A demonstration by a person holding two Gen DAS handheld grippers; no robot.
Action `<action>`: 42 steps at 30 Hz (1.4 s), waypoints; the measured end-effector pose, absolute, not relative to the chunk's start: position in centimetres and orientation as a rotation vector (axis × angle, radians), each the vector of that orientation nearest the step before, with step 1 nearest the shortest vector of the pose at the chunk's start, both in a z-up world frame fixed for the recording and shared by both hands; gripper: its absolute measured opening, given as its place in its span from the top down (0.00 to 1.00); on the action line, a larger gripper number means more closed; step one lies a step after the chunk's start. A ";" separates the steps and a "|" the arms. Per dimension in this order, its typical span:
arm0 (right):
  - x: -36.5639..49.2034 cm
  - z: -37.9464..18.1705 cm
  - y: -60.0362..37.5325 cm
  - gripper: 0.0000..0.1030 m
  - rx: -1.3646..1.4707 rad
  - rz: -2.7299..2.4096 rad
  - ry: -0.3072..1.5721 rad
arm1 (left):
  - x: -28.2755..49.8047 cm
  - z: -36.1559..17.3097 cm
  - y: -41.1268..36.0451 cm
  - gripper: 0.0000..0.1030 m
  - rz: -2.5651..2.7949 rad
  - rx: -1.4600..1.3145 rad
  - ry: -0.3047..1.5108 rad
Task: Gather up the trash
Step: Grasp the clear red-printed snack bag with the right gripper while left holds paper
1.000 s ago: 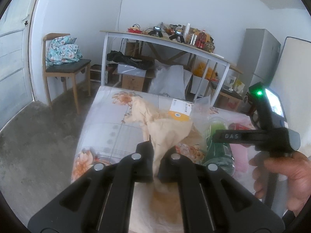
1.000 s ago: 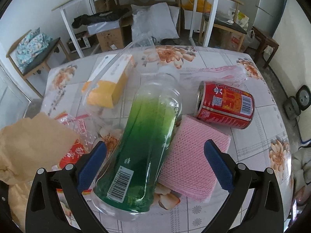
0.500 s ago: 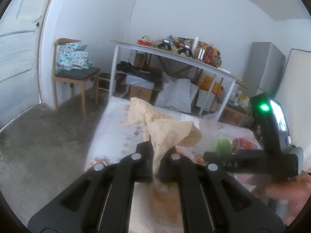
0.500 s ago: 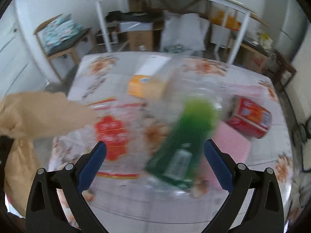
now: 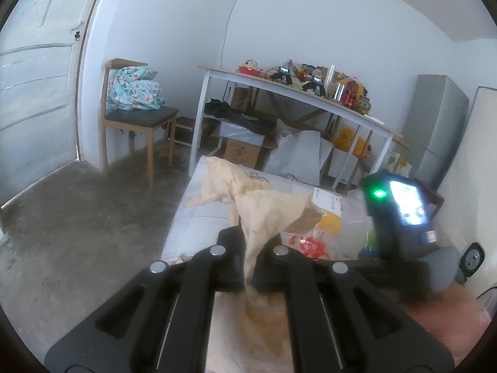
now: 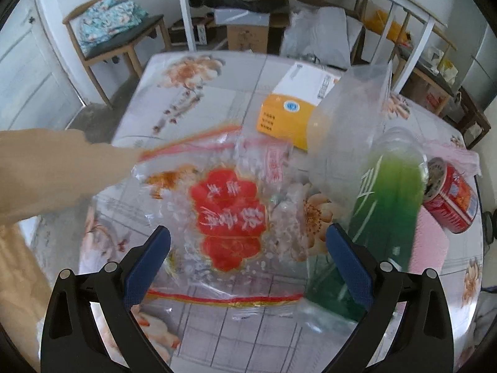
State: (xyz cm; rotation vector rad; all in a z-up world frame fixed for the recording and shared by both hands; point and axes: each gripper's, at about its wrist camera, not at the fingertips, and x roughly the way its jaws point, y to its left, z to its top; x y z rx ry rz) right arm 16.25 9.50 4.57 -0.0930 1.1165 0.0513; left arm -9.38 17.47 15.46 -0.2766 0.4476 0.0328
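Observation:
My left gripper (image 5: pixel 248 259) is shut on the rim of a tan paper bag (image 5: pixel 267 214), held up at the table's left edge; the same bag (image 6: pixel 46 168) fills the left side of the right wrist view. My right gripper (image 6: pixel 248 261) stands open above a clear plastic wrapper with a red flower print (image 6: pixel 230 214) lying flat on the floral tablecloth (image 6: pixel 192 93). To its right lie a green plastic bottle (image 6: pixel 385 199), a red can (image 6: pixel 450 199), a pink cloth (image 6: pixel 428 248), a clear plastic bag (image 6: pixel 351 124) and an orange and white box (image 6: pixel 295 105).
Beyond the table stand a wooden chair (image 6: pixel 121 37) with a floral bundle, a long white table (image 5: pixel 295 93) crowded with items, cardboard boxes (image 6: pixel 248 31) and bags beneath it. A grey cabinet (image 5: pixel 435 124) stands at the right. The right gripper's body (image 5: pixel 400 217) and a hand (image 5: pixel 444 320) show in the left wrist view.
My right gripper has swung left from over the green bottle to over the red-printed wrapper. The left gripper with the bag has tilted up and shifted a little.

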 end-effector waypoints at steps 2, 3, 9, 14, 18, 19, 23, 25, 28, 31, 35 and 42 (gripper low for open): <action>16.5 4.1 9.3 0.05 -0.081 0.044 1.128 | -9.4 15.3 17.5 0.99 0.030 -0.274 0.450; 16.6 3.9 9.3 0.05 -0.083 0.033 1.134 | -9.4 15.3 17.5 0.99 0.029 -0.274 0.450; 16.6 3.3 10.1 0.05 -0.155 0.031 1.135 | -9.3 15.1 17.4 0.99 0.020 -0.281 0.453; 17.0 3.4 11.6 0.05 -0.244 0.058 1.128 | -9.0 15.1 17.5 0.99 0.020 -0.285 0.454; 17.1 3.0 12.6 0.05 -0.304 0.091 1.127 | -8.9 15.0 17.6 0.99 0.020 -0.283 0.457; 17.2 2.9 12.4 0.05 -0.288 0.101 1.137 | -9.0 14.9 17.7 0.99 0.019 -0.284 0.456; 17.4 2.7 11.6 0.05 -0.225 0.130 1.158 | -9.0 14.9 17.6 0.99 0.018 -0.286 0.456; 17.4 2.5 11.5 0.05 -0.201 0.147 1.166 | -8.9 15.0 17.7 0.99 0.018 -0.284 0.456; 17.0 1.9 11.4 0.11 -0.175 0.174 1.185 | -8.9 14.9 17.7 0.99 0.019 -0.284 0.457; 16.6 1.6 11.7 0.20 -0.174 0.192 1.180 | -9.0 14.7 17.6 0.99 0.019 -0.288 0.461; 16.5 2.1 12.2 0.43 -0.179 0.222 1.187 | -9.0 14.5 17.7 0.99 0.020 -0.288 0.463; 16.0 2.5 12.3 0.60 -0.160 0.242 1.184 | -9.1 14.3 17.9 0.99 0.023 -0.294 0.462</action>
